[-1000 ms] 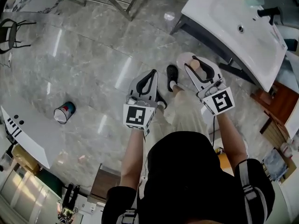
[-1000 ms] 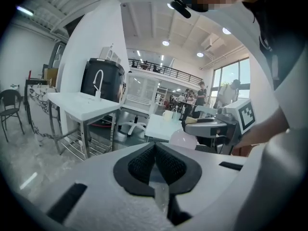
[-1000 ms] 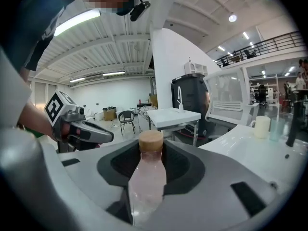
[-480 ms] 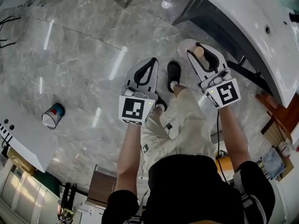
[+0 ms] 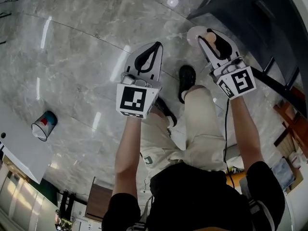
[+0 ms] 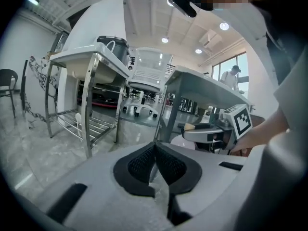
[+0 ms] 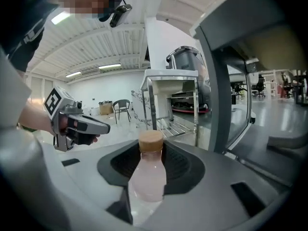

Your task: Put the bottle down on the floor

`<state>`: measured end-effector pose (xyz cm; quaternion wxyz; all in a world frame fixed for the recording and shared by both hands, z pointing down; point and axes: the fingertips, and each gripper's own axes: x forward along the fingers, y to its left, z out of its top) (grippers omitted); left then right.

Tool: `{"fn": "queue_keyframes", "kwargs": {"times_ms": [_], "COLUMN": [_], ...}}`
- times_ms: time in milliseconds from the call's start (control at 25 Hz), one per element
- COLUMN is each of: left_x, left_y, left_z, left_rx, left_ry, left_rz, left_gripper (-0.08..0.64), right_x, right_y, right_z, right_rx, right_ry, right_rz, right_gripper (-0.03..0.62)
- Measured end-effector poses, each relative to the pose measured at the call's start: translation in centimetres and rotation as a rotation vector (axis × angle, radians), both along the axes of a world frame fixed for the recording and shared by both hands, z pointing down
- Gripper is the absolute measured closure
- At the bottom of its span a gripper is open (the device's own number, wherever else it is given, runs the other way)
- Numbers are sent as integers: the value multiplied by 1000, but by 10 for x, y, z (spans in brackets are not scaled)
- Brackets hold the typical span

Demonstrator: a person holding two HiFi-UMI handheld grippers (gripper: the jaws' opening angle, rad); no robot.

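R gripper [image 5: 214, 36] clamps pale pink bottle [image 7: 147, 177] w/ tan cap, off glossy grey marble floor [image 5: 77, 57]. L gripper [image 6: 155, 148] jaws pressed together, empty. Steel-legged white tables [image 6: 96, 61] around.

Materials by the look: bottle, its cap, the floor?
bottle: translucent pale pink, smooth; probably plastic, glass not ruled out.
cap: matte tan, grainy; looks like cork or wood.
floor: grey veined tiles, glossy with lamp reflections; marble or marble-look ceramic.

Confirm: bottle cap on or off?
On: tan cap sits atop the pink bottle clamped in the right gripper.
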<state>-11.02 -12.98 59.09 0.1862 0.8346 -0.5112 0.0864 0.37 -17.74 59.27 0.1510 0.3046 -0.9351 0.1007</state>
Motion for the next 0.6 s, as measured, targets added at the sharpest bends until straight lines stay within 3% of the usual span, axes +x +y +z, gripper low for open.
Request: {"fn": "queue_keyframes", "kwargs": {"times_ms": [280, 600], "left_x": [-9, -8], "left_y": [-14, -26], "left_z": [96, 167], "left_rx": [25, 47], "left_ry": [2, 5], "left_rz": [-5, 23], "left_gripper": [541, 541], "right_x": [-5, -3], "right_y": [-13, -25], "right_z": [103, 204], "right_rx": [51, 54], "right_ry": [5, -8], "right_rz": [-22, 31], "right_gripper": [453, 453]}}
